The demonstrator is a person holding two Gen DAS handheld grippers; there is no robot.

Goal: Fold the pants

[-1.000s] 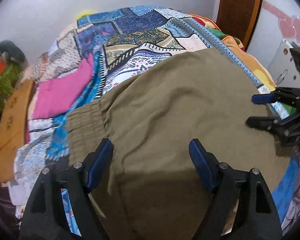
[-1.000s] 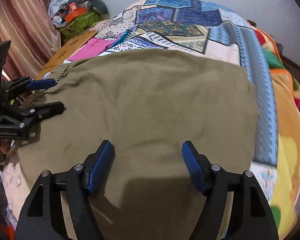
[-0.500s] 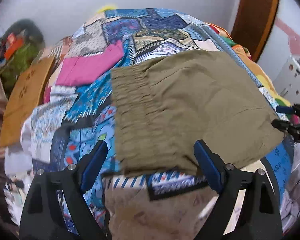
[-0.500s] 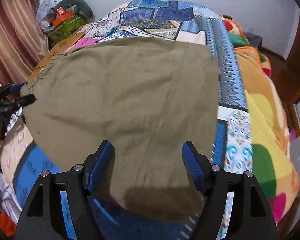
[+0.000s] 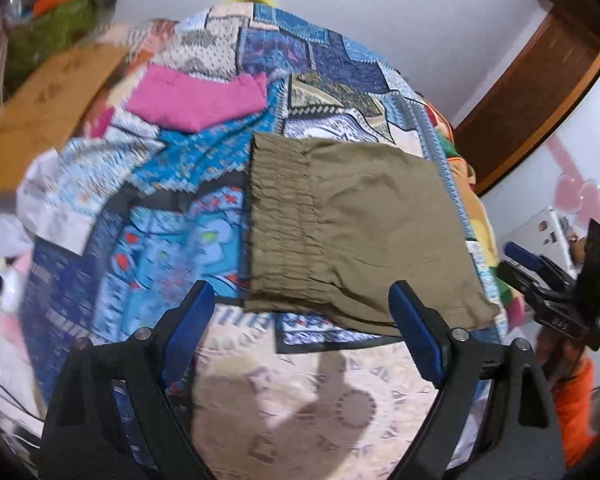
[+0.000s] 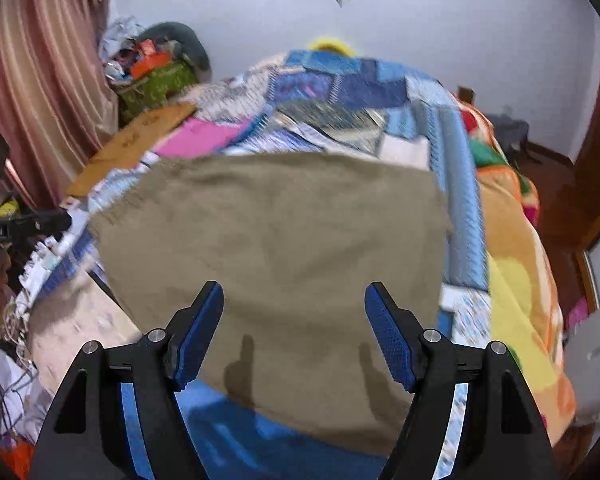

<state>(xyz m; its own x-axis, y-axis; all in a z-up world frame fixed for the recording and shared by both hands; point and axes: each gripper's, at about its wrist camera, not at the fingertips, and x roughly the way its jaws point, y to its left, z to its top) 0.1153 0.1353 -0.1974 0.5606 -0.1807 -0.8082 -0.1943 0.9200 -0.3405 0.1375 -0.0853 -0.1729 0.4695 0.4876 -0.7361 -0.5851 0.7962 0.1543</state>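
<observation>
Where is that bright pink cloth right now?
In the left wrist view the pink cloth lies on the patchwork bedspread, up and to the left of the folded olive pants and beside the brown cardboard.

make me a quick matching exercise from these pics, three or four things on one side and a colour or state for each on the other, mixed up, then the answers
Things:
1. pants
2. folded cloth beyond the pants
3. cardboard sheet
4. left gripper

Colour or state:
A. pink
B. open, holding nothing
C. olive, lying folded on the bedspread
D. brown, at the bed's edge

Pairs: 1-C, 2-A, 3-D, 4-B
</observation>
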